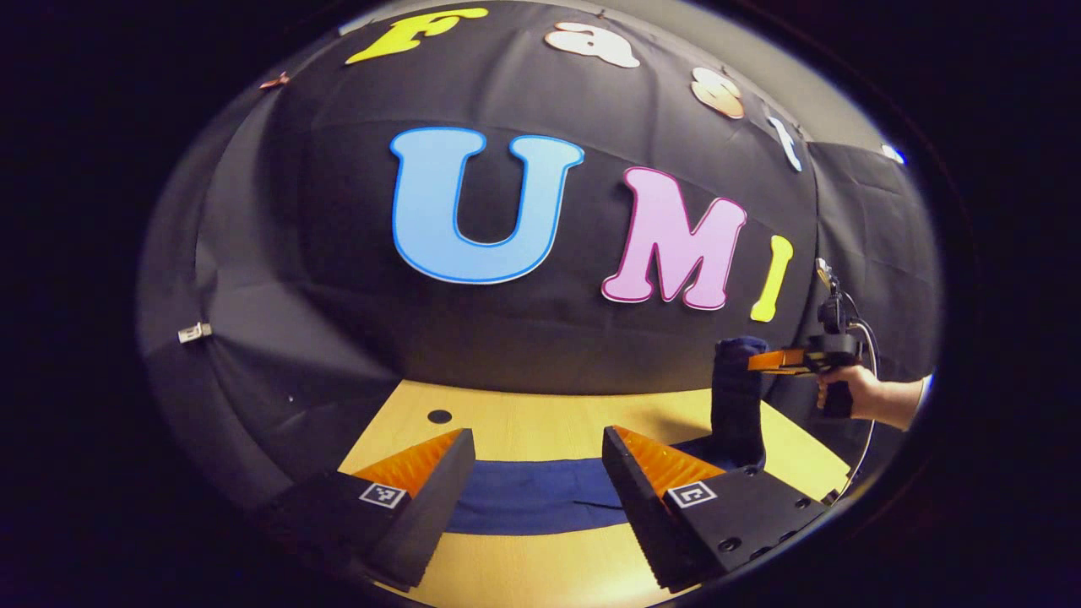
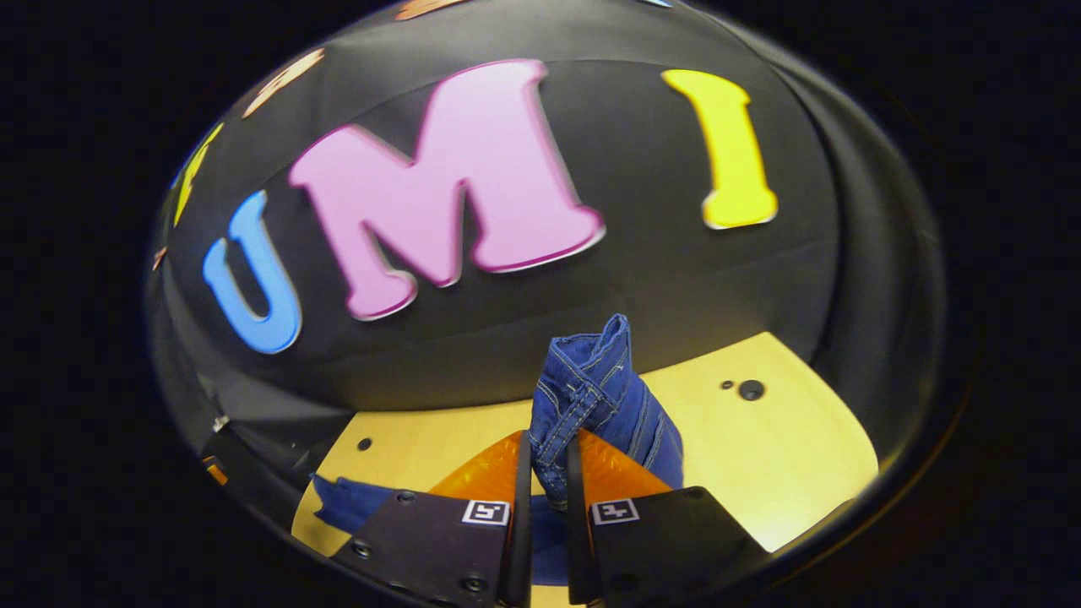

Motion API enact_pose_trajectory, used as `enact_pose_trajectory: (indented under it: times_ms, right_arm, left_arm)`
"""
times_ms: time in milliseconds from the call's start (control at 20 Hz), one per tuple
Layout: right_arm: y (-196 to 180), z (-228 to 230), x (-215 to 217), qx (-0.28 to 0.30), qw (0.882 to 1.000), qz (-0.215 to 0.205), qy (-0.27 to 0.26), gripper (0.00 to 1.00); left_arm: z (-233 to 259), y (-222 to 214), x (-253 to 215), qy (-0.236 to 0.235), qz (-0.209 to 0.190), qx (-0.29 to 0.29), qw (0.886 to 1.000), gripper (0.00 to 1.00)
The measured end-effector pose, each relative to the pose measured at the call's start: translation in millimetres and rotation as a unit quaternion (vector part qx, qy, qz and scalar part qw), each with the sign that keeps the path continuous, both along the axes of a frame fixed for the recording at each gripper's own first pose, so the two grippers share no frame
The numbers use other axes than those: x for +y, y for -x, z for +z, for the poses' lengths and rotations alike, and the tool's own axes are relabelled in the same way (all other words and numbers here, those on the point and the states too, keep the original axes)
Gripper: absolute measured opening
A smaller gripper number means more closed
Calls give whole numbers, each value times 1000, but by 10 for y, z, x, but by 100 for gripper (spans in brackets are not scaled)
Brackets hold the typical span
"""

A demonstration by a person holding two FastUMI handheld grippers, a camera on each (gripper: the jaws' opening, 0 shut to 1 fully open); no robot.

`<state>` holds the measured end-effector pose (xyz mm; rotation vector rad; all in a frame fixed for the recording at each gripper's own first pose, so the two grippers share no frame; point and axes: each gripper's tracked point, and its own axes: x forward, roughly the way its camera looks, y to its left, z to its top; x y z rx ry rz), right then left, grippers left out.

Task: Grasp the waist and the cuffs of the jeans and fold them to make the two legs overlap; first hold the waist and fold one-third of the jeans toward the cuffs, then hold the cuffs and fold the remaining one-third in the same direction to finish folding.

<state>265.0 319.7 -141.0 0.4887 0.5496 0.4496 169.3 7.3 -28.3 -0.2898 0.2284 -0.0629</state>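
Note:
The blue jeans [image 1: 532, 494] lie stretched across the wooden table [image 1: 524, 431]. My left gripper [image 1: 538, 435] stands open just above them, with nothing between its fingers. At the right of the left gripper view, one end of the jeans [image 1: 736, 397] is lifted off the table, held by my right gripper [image 1: 760, 361] in a person's hand [image 1: 870, 393]. In the right gripper view, my right gripper [image 2: 547, 443] is shut on a bunched, stitched hem of the jeans [image 2: 591, 380], which sticks up past its fingertips. The rest of the jeans [image 2: 346, 502] trails down to the left on the table.
The black cloth wall stands close behind the table on the far side. A small round hole [image 1: 439, 415] marks the tabletop at the far left and another hole [image 2: 750, 389] at the far right. Bare wood [image 2: 760, 456] lies right of the lifted denim.

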Motion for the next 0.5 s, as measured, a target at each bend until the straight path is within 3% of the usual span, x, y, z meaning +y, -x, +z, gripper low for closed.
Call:
enact_pose_trajectory:
  times_ms: [200,300,400,450,500]
  right_arm:
    - [582,-694,1135,44,989,132,52,20]
    - [875,-1166,1522,87,970,199,106,20]
    - [1081,-1553,1763,98,956,235,143,21]
    - [1166,-1734,1836,105,947,255,165,14]
    - [1300,-1765,1922,112,939,281,165,21]
  left_arm:
    - [-317,65,333,-1,33,37,999,96]
    - [-522,85,450,-9,40,64,997,96]
    - [-756,73,548,-3,46,95,994,96]
    - [-859,33,542,4,48,113,992,96]
    - [-983,-5,569,10,51,131,990,96]
